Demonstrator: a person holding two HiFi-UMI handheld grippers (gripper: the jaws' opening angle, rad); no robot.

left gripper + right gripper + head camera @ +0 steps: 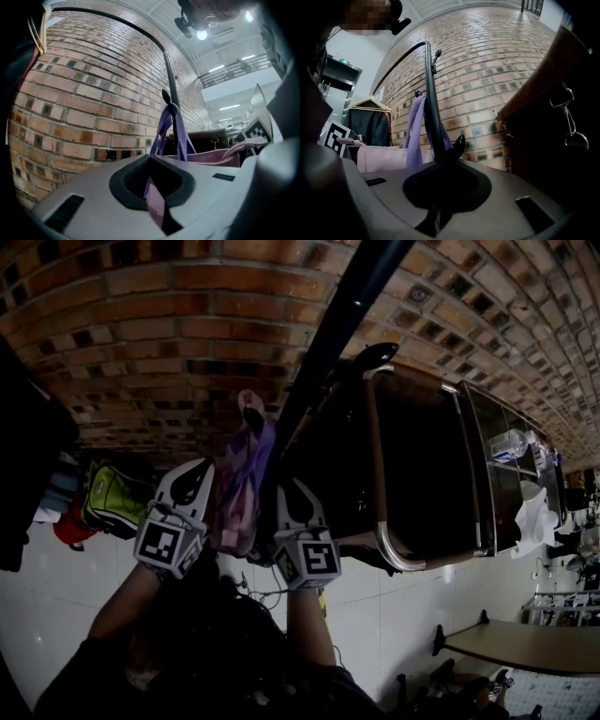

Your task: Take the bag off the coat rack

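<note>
Between the jaws of the left gripper (157, 208) a fold of the pink bag (239, 498) is pinched. The right gripper (433, 218) is likewise closed on a sliver of its purple fabric. The bag is flanked by both grippers, its purple straps (165, 126) looped over a hook (166, 96) on the dark coat rack pole (431, 108), with a brick wall (169, 324) seen behind.

A pale pink bag (234, 498) with purple straps (171, 125) sits between the grey, black-padded left claw (192, 479) and right claw (294, 501) with black-and-white patterned cubes (169, 545), a black coat rack (330, 332) and red-brown brick wall (159, 329) beyond, a lime-green backpack (117, 498) left of the left claw
</note>
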